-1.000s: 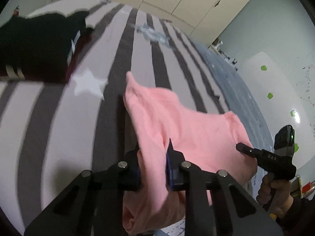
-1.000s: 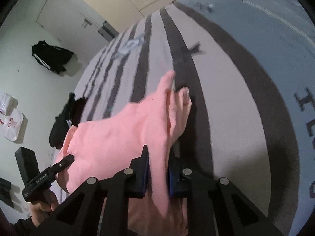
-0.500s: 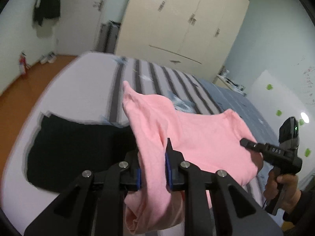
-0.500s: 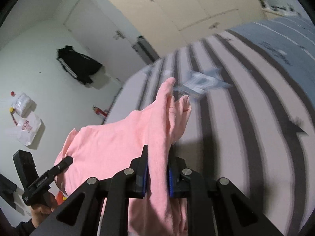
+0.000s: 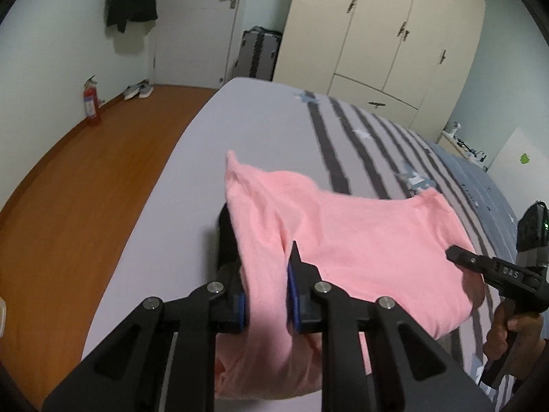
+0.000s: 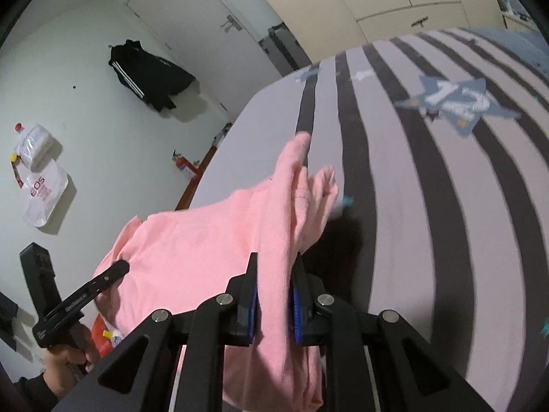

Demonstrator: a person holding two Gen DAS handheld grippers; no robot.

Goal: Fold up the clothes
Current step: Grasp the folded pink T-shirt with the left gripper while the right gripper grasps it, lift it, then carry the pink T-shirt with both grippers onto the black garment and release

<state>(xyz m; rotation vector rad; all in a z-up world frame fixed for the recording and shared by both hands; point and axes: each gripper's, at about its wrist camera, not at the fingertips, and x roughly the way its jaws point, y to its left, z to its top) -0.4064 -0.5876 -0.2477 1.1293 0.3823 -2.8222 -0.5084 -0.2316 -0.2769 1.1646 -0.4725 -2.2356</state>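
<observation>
A bed with a grey-and-dark striped soft sheet (image 5: 260,137) fills a room with cream wardrobe doors (image 5: 377,34) and an orange wooden floor (image 5: 85,178). Left claw (image 5: 266,288) and right claw (image 6: 273,304) each pinch the soft pink knit garment (image 5: 343,237), stretched between them above the bed.

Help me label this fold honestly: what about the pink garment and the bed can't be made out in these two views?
- Pink garment: its lower part runs below the frame in both wrist views, behind the left gripper and right gripper; its type stays unclear.
- Bed directly beneath the garment: covered by the cloth.
- Dark patch by the left fingers: shadow or clothing, cannot tell.
</observation>
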